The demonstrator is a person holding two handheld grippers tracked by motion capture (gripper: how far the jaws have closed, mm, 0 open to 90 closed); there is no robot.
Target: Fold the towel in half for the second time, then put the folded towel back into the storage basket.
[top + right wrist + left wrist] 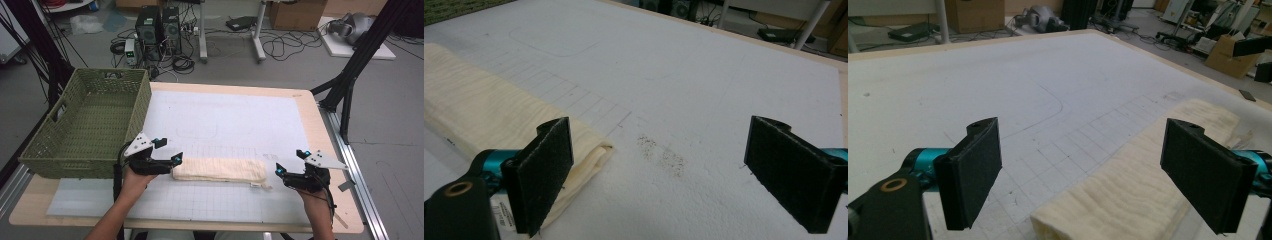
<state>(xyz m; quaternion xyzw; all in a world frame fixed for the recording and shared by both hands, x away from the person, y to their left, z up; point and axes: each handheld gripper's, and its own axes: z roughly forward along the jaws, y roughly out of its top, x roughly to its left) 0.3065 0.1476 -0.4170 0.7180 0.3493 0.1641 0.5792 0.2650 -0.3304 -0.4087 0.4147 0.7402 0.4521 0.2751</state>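
Observation:
A cream towel (220,170), folded into a long narrow strip, lies flat on the white gridded mat (225,120) near the table's front. My left gripper (169,151) stands open at the towel's left end, jaws wide apart with nothing between them. In the left gripper view the towel (1138,185) runs away under the gripper (1080,130), nearer the right-hand jaw. My right gripper (291,162) is open just past the towel's right end. In the right gripper view the gripper (659,127) hovers over bare mat and the towel's folded end (479,110) lies by the left-hand jaw.
A green woven basket (142,107) stands empty at the table's left side, close behind my left gripper. The wooden table edge (312,107) frames the mat. A brownish smudge (664,155) marks the mat. Computers, cables and boxes sit on the floor beyond.

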